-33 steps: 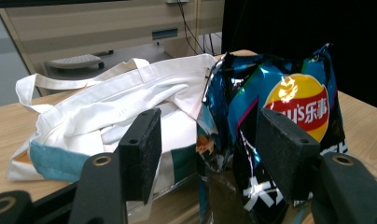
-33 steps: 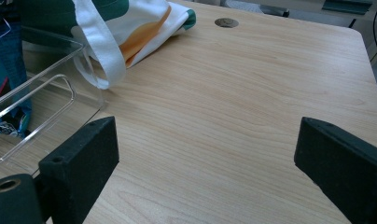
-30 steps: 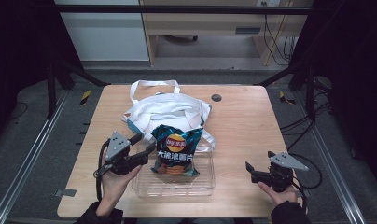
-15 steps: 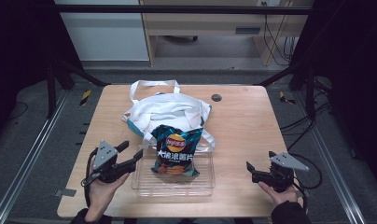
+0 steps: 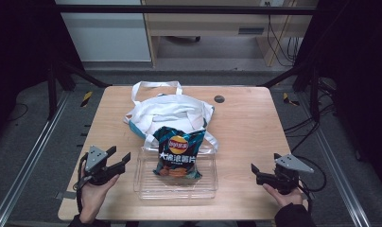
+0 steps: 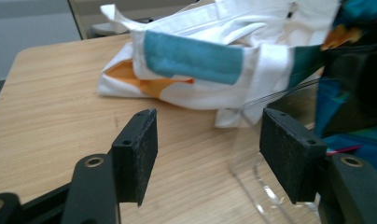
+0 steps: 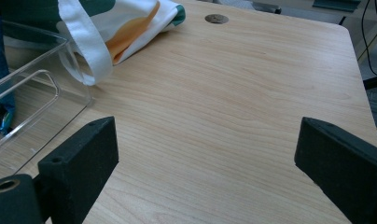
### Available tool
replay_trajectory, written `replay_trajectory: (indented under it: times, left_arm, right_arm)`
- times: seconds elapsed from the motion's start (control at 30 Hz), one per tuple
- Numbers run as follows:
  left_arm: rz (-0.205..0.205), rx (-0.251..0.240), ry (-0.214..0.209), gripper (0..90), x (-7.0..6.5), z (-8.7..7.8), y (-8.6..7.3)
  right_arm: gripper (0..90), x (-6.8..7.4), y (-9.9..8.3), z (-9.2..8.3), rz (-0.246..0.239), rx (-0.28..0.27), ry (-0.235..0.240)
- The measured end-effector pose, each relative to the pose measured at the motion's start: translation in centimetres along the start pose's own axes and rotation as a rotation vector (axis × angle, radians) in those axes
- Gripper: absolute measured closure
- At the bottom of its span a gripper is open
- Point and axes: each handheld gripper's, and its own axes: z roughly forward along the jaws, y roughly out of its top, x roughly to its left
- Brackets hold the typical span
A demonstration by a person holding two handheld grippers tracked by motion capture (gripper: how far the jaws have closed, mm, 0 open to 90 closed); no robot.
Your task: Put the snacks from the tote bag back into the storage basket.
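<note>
**Chip bag in the tray, both grippers clear**

Left gripper (image 5: 117, 161) spread wide, nothing between the pads, near the left end of the clear tray (image 5: 146, 187). Right gripper (image 5: 255, 171) likewise spread and empty, well apart from the tray at the table's right near corner. Chip bag (image 5: 177, 152) lying in the tray, far end leaning over the rim against the white tote bag (image 5: 170, 112).

Probably a release just finished, or a regrip pending. For a clean regrip: approach level from the left, pinch the bag's crimped edge rather than its puffed middle, avoid the tray wall and the tote strap (image 7: 86, 46) draped beside it.
</note>
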Motion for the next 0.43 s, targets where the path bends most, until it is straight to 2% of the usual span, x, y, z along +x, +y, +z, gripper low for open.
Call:
replay_trajectory:
  times: [0.13,0.43]
  left_arm:
    - [-0.003,0.038,0.021,37.2,0.45,0.5,-0.42]
    - [0.002,0.028,0.02,34.7,0.53,0.81,-0.58]
  right_arm:
    - [6.5,-0.23,-0.1,0.03,0.003,0.006,-0.007]
    - [6.5,-0.63,-0.24,0.08,0.005,0.016,-0.019]
